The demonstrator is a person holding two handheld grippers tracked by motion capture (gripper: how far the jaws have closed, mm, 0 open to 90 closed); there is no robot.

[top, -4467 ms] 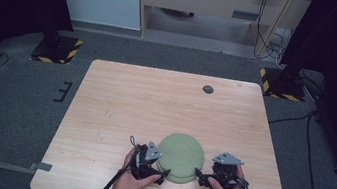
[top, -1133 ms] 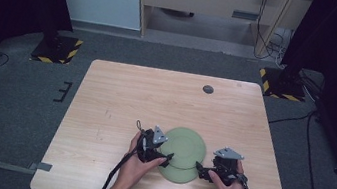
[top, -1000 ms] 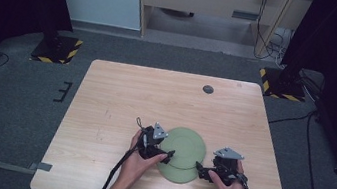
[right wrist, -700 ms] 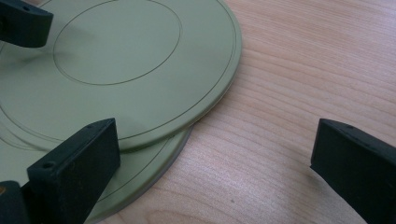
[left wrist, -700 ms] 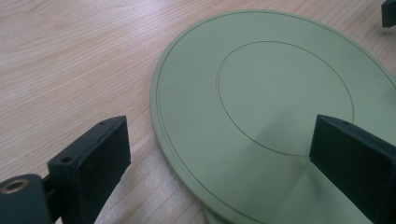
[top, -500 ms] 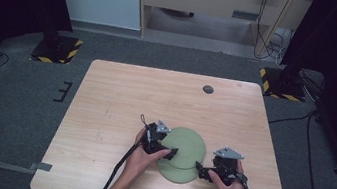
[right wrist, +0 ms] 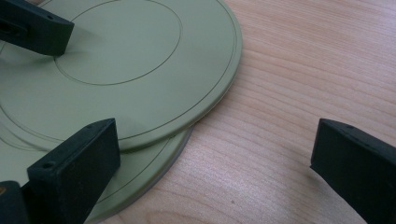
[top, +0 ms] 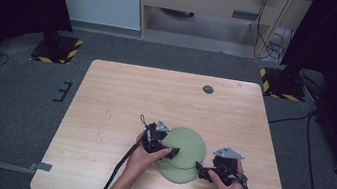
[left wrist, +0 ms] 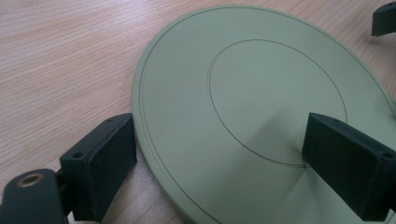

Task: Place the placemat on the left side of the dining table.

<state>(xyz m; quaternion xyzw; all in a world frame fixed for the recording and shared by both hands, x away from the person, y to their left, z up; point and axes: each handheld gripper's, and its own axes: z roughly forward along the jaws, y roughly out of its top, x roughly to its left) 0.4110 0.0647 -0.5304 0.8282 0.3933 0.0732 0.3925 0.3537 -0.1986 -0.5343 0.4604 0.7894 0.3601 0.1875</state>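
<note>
Your left gripper [top: 170, 151]: jaws apart astride upper plate [top: 184, 145] rim | your right gripper [top: 198, 169]: released, beside lower plate [right wrist: 159, 163] | 2 plates stacked offset

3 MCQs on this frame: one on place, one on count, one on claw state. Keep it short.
1. Where do the green plates lie on the table?
A. far left corner
B. near edge, between the two hands
C. beside the dark disc at the far edge

2. How many green plates are stacked?
A. one
B. two
C. four

3. How does the left claw stand?
A. open, astride the top plate's rim
B. shut on the plate
C. open, far from the plates

Key: 1 B, the high view shows them between the left claw and the right claw. 2 B, the right gripper view shows a lower plate under the top plate. 3 A, one jaw is off the rim and one is over the plate.
</note>
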